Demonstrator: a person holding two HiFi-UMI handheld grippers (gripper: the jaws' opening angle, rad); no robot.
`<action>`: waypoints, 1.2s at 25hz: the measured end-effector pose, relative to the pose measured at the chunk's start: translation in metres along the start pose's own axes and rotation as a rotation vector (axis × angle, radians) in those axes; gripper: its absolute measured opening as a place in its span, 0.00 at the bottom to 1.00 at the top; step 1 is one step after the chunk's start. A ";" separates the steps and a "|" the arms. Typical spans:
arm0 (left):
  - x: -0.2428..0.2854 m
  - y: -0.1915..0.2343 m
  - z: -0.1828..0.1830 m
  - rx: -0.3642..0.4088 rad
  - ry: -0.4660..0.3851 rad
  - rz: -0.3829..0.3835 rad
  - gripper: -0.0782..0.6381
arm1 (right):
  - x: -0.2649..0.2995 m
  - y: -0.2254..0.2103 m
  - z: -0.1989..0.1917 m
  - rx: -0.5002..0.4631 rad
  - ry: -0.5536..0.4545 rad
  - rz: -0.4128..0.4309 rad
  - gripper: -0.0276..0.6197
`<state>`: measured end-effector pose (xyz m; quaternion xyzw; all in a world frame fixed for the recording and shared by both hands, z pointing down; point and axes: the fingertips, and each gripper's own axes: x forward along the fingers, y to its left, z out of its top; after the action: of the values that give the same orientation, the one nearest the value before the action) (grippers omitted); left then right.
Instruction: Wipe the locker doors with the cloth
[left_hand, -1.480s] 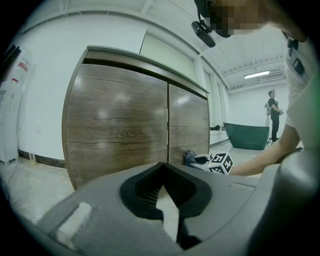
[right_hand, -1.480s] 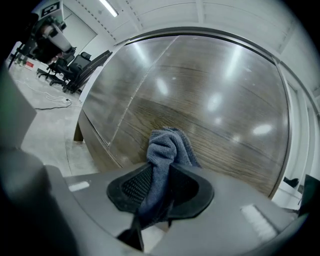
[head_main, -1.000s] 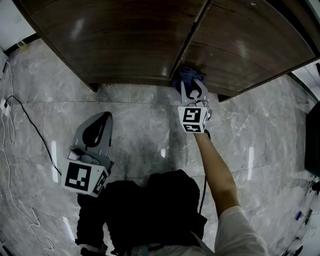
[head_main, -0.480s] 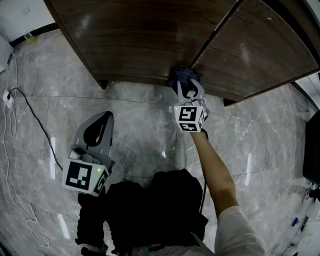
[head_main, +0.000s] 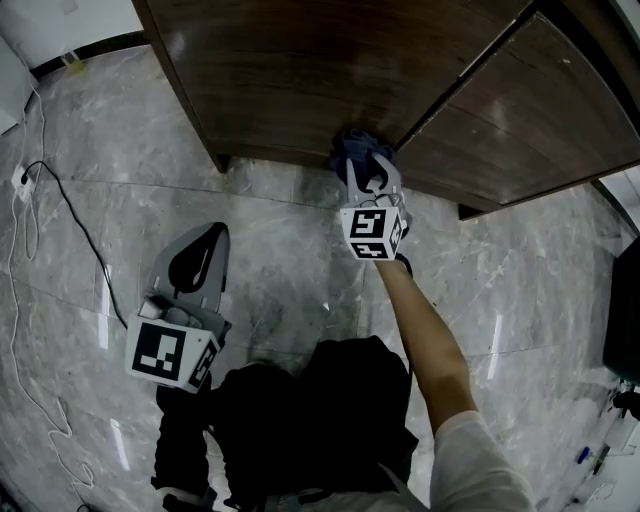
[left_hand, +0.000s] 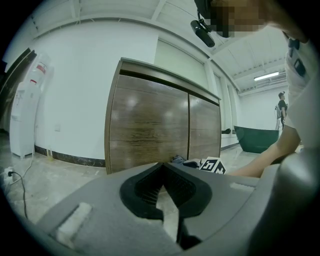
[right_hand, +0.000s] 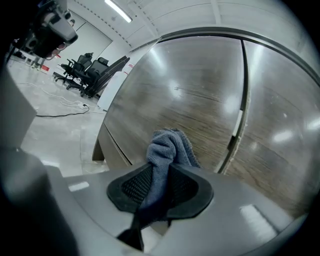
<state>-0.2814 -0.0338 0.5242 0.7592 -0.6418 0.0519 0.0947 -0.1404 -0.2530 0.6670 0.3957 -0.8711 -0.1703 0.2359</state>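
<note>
The locker (head_main: 300, 70) has two dark wood doors with a seam (head_main: 440, 100) between them. My right gripper (head_main: 362, 165) is shut on a blue cloth (head_main: 350, 145) and holds it against the lower edge of the left door, just left of the seam. In the right gripper view the cloth (right_hand: 170, 145) bunches between the jaws of the right gripper (right_hand: 160, 167), in front of the left door (right_hand: 190, 90). My left gripper (head_main: 212, 232) hangs over the marble floor, shut and empty. In its own view the left gripper (left_hand: 164, 167) faces the locker (left_hand: 150, 125).
A black cable (head_main: 60, 200) runs across the floor at the left. A dark object (head_main: 625, 300) stands at the right edge. A white dispenser (left_hand: 25, 115) stands left of the locker. Office chairs (right_hand: 95, 72) are far off to the left.
The right gripper has slid the cloth leftward along the door's lower edge, from the seam onto the left door. The left gripper has shifted left with the person.
</note>
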 end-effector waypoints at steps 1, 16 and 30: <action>-0.002 0.003 -0.001 -0.002 0.000 0.005 0.11 | 0.002 0.005 0.003 -0.004 -0.003 0.008 0.20; -0.026 0.035 -0.005 -0.024 -0.002 0.067 0.11 | 0.033 0.070 0.049 -0.046 -0.053 0.115 0.20; -0.055 0.070 -0.007 -0.030 -0.002 0.137 0.11 | 0.061 0.133 0.101 -0.059 -0.099 0.217 0.20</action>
<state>-0.3593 0.0101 0.5251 0.7122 -0.6930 0.0479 0.1016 -0.3123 -0.2053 0.6642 0.2833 -0.9140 -0.1886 0.2211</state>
